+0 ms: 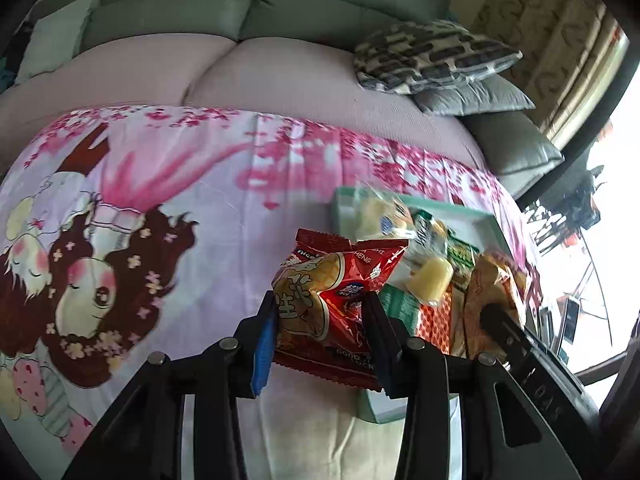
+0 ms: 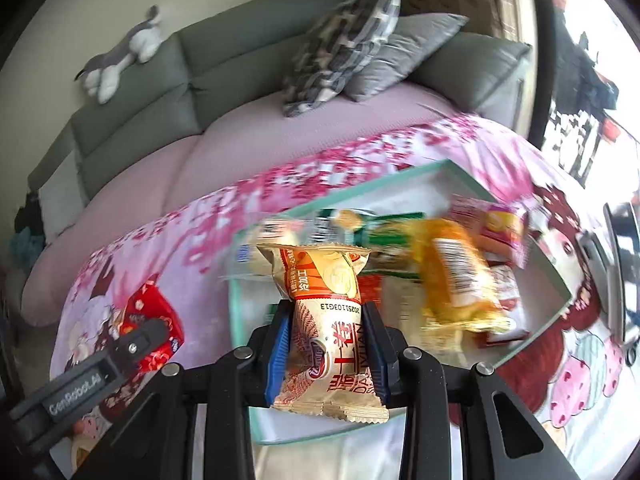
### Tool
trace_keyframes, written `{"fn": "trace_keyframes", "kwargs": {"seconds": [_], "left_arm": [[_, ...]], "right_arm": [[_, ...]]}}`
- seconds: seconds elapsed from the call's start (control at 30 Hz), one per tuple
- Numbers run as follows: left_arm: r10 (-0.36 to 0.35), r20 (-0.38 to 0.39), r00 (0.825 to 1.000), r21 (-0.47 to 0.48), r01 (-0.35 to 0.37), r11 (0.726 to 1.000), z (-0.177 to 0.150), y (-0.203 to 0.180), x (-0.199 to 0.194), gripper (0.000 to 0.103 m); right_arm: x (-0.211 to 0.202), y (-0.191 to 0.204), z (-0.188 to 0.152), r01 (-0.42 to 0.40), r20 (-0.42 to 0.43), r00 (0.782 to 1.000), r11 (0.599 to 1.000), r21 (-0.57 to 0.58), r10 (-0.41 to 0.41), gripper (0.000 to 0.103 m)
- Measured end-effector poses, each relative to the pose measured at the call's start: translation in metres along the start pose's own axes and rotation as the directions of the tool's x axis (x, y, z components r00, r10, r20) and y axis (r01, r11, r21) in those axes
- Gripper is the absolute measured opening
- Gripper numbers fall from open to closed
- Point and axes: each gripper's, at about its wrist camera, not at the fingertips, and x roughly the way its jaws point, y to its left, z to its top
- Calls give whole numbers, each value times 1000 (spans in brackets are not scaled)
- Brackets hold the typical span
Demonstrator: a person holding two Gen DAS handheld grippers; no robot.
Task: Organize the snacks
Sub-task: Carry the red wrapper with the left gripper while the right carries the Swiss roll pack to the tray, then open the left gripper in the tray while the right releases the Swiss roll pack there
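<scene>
Clearly "GOOD LUCK" marks the red packet [image 1: 328, 320] the left gripper [image 1: 320, 344] clamps.

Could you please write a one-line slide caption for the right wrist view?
Right tool grips a beige snack packet above the snack-filled teal box.

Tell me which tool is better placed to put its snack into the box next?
The right tool, probably. It holds the beige snack pack directly above the teal box. The left tool holds the red snack pack beside the box, above the blanket.
</scene>
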Motion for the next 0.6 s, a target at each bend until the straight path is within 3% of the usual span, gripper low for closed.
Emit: {"fn": "trace_keyframes", "kwargs": {"seconds": [0.27,0.6], "left_arm": [[-27,-31,999,93,29,995,-17,-42,27,43],[-4,-1,1000,163,4,987,-19,-60,42,43]], "right_arm": [[9,-33,0,-5,8,1000,998,70,4,37],[23,-33,2,-29,5,1000,997,69,29,37]]}}
